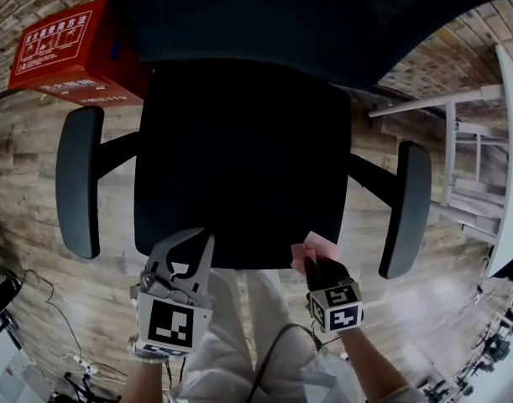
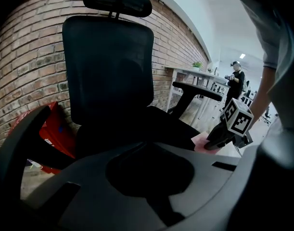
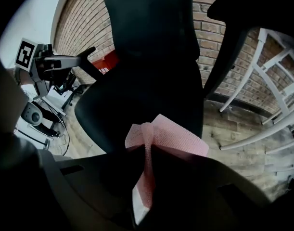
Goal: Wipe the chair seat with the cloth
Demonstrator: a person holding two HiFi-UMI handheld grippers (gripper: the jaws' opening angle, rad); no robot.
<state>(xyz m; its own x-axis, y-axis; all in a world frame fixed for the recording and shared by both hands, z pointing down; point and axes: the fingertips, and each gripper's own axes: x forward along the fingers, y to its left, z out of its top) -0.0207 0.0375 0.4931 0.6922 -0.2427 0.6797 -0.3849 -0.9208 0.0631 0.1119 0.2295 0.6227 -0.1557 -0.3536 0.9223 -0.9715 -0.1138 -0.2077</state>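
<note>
The right hand-held gripper [image 1: 316, 264] is clamped on the pink cloth [image 1: 318, 247], which bunches out past its jaws. The cloth sits at the front right corner of the chair seat [image 1: 239, 158]; whether it presses on the seat cannot be confirmed.

The whole seat lies ahead of this gripper, running away from the person toward the backrest [image 1: 306, 15] and across to the left. The right gripper is therefore the one placed to wipe.

It points forward and slightly down, with its marker cube facing up. The left hand-held gripper [image 1: 185, 250] is at the front left corner, jaws apart and holding nothing.

Judgement: the seat is not yet wiped. The stroke should run forward or leftward.
</note>
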